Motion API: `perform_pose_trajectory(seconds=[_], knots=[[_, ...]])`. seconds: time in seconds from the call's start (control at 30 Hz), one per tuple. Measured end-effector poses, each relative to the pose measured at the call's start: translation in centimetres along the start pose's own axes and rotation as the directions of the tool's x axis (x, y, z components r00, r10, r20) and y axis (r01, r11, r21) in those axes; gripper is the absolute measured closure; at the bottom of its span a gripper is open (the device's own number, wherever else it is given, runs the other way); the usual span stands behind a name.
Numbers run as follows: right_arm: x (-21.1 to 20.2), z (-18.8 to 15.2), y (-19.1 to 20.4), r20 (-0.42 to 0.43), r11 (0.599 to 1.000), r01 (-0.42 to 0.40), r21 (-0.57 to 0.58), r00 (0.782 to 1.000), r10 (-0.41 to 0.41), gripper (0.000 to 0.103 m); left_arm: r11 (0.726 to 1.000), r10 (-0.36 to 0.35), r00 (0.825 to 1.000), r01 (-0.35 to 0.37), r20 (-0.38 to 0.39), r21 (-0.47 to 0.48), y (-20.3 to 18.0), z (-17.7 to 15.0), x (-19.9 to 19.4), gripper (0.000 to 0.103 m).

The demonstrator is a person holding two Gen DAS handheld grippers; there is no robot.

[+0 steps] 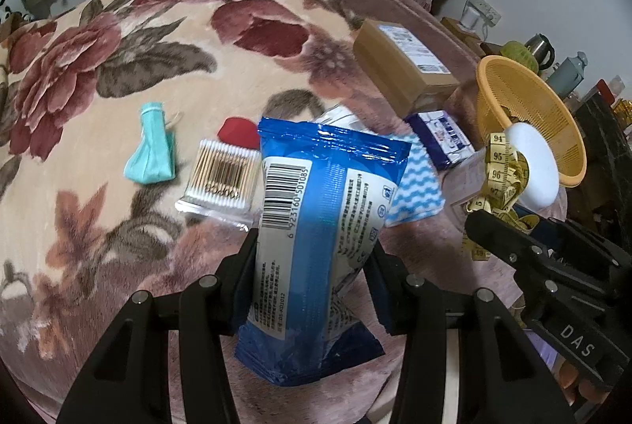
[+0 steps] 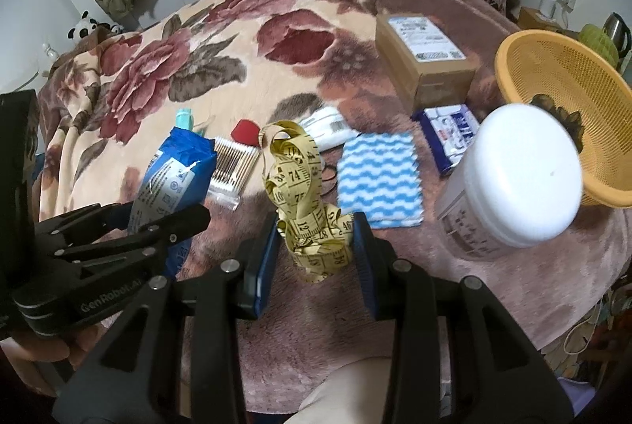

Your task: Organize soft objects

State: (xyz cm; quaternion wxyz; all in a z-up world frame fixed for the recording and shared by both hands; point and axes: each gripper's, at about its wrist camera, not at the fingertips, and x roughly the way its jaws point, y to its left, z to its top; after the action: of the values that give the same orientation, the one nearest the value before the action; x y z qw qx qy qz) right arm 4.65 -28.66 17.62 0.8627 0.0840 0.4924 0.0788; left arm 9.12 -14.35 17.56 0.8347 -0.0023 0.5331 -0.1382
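Note:
My left gripper is shut on a blue wet-wipes pack and holds it above the floral blanket; the pack also shows in the right wrist view. My right gripper is shut on a bunched yellow tape measure, lifted off the bed; it also shows in the left wrist view. A blue-white wavy cloth, a teal cloth, a cotton swab pack, a red sponge and a blue tissue pack lie on the blanket.
An orange mesh basket sits at the right edge of the bed, behind a white-lidded jar. A cardboard box stands behind the tissue pack. A white packet lies by the sponge. Clothes pile at the back right.

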Motion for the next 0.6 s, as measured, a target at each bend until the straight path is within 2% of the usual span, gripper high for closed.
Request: perform_pose_trajectory(seconds=[0.6], knots=[[-3.4,1.9,-3.4,0.079,1.0,0.016,0.027,0.997,-0.018,0.066,0.997,-0.021,0.999,0.017,0.041,0.079,-5.6,2.9,-1.6,0.053]])
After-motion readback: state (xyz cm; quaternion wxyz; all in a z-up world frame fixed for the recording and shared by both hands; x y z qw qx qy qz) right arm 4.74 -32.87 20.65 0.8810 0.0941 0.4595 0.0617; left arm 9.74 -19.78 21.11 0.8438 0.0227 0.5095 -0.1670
